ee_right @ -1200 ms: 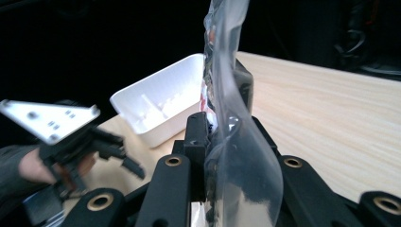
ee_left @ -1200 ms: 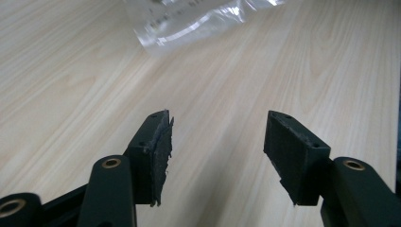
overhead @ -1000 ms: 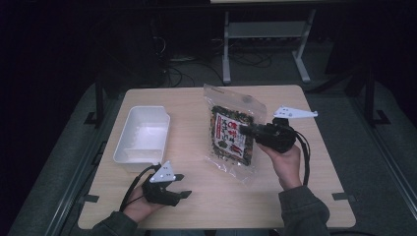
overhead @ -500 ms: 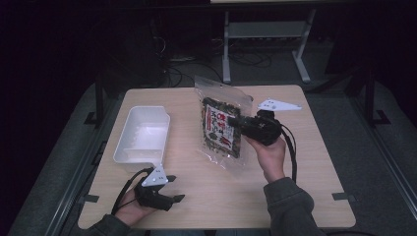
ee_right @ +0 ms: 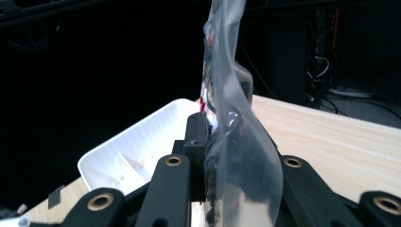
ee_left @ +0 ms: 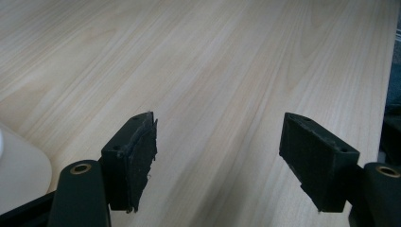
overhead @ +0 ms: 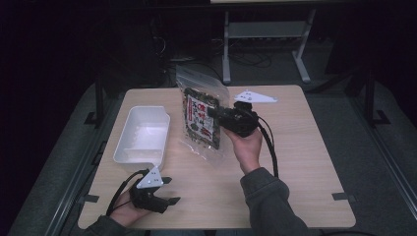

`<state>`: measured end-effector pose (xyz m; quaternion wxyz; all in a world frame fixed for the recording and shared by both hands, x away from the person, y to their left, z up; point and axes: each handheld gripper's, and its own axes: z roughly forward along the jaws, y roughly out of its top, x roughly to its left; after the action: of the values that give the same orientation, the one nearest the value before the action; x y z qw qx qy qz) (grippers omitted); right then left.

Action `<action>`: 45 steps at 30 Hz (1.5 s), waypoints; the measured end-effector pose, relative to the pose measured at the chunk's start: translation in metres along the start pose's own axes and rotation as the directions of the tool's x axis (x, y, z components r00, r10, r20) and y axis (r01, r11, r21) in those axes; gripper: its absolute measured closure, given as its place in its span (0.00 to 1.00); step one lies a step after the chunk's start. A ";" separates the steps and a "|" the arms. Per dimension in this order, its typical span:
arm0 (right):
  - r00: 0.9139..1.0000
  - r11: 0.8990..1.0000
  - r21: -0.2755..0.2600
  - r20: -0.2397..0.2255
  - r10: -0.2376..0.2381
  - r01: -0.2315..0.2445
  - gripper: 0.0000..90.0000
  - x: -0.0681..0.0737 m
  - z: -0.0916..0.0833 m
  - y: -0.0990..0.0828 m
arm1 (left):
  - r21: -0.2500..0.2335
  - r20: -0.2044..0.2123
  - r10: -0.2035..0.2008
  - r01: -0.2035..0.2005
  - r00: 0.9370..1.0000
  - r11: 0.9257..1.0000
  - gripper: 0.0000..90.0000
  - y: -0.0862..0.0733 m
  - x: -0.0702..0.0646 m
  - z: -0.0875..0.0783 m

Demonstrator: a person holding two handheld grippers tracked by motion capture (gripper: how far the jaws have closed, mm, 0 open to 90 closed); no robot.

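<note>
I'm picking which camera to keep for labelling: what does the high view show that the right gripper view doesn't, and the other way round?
High view: the left hand-held gripper open at the table's near edge, the snack bag's printed label, the person's forearms. Right gripper view: the snack bag edge-on, its clear plastic pinched between the right hand-held gripper jaws. Both: the bag lifted off the wooden table, with the white tray nearby.

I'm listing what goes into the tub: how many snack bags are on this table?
1. The snack bag is lifted off the table, pinched by the right gripper, beside the white tub. None seems hidden.
</note>
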<state>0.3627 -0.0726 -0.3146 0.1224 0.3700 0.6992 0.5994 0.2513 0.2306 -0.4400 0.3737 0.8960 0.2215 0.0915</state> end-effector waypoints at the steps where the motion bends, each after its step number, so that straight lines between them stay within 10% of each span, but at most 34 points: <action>1: 1.000 1.000 -0.006 -0.001 -0.001 0.001 0.83 0.002 0.003 0.001 | 0.004 0.001 -0.001 0.001 1.000 1.000 0.31 -0.002 0.001 -0.001; 45: 0.996 0.987 -0.143 0.061 -0.066 0.074 0.83 0.061 0.112 0.039 | 0.067 -0.024 -0.002 0.004 1.000 0.998 0.31 -0.024 0.013 -0.015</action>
<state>0.4041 0.0521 -0.2897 0.1894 0.3519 0.6627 0.6333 0.2499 0.2609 -0.4459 0.3410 0.9065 0.2303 0.0943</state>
